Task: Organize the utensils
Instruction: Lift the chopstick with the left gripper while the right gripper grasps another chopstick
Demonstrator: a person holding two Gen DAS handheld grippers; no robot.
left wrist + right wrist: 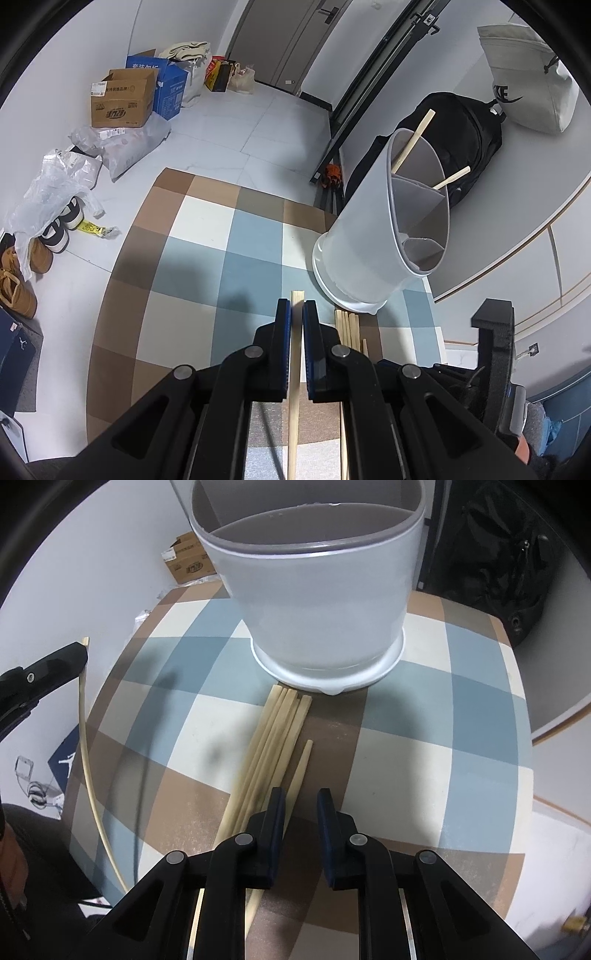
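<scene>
Our left gripper (297, 308) is clamped on one chopstick (294, 373), held above the checked cloth (207, 258). Our right gripper (301, 799) stands narrowly parted and empty over a loose chopstick (300, 771), just right of the chopstick bundle (269, 738) lying near the white holder (317, 605).

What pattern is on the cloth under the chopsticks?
Checked cloth in blue, brown and cream squares; clearest in the right wrist view.

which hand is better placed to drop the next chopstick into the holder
Left: its fingers already clamp a chopstick, with the holder just ahead. The right fingers are open and empty above the pile.
</scene>
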